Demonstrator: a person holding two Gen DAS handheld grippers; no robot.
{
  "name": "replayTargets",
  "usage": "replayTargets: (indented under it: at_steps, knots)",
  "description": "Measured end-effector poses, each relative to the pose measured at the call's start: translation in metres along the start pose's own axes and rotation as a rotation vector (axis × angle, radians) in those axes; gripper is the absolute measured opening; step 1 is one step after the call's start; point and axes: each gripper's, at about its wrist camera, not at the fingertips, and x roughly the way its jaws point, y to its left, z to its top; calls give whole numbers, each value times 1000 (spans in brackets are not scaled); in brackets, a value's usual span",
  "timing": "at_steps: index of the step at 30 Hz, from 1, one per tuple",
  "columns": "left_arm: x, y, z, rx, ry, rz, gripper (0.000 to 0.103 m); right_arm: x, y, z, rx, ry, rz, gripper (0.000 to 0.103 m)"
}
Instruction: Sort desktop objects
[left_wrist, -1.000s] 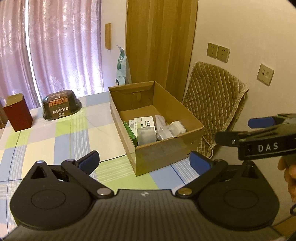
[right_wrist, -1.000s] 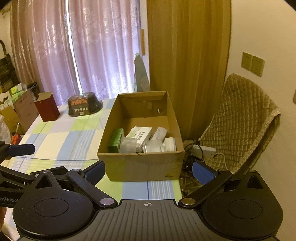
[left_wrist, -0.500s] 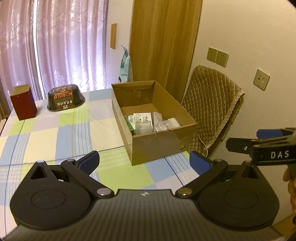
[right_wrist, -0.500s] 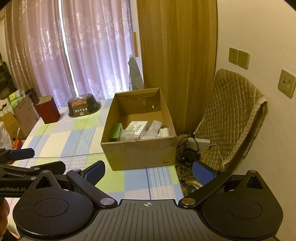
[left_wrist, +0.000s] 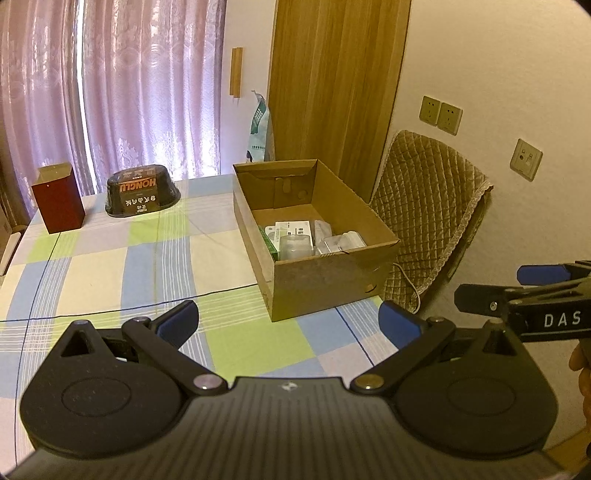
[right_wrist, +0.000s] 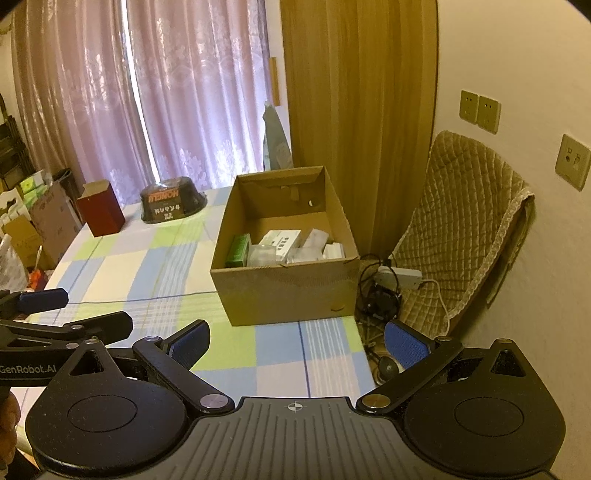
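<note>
The cardboard box (left_wrist: 317, 236) sits right of centre in the left wrist view, open at the top, on the right-hand part of the desk (left_wrist: 110, 266); its right wall runs close along the desk's right edge, and its near wall stands back from the near edge with a band of checked cloth in front of it. Inside, packed toward the near wall, lie a green packet (right_wrist: 238, 250), a white carton (right_wrist: 279, 240) and several pale plastic-wrapped items that cannot be told apart. The far half of the box floor is bare. Left of the box the cloth lies open across the middle of the frame, up to a black tub (left_wrist: 142, 194) and a dark red box (left_wrist: 58, 203) in the upper left, both well apart from the cardboard box. Past the desk's right edge a quilted chair (right_wrist: 469, 229) leans at the wall, with a power strip and tangled cables (right_wrist: 384, 288) on the floor between it and the desk. The left hand-held gripper (left_wrist: 288, 325) hangs over the near desk with its blue pads spread wide and nothing between them. The right hand-held gripper (right_wrist: 297, 341) is likewise wide and empty, one pad over the cloth and the other beyond the desk's right edge
</note>
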Motion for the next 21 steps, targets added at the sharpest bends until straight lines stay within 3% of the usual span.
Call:
replayTargets:
  at_steps: [21]
  knots:
    - [6,-1,-2,-3,13,-3,102,6,-3,-2,11,17,0,103]
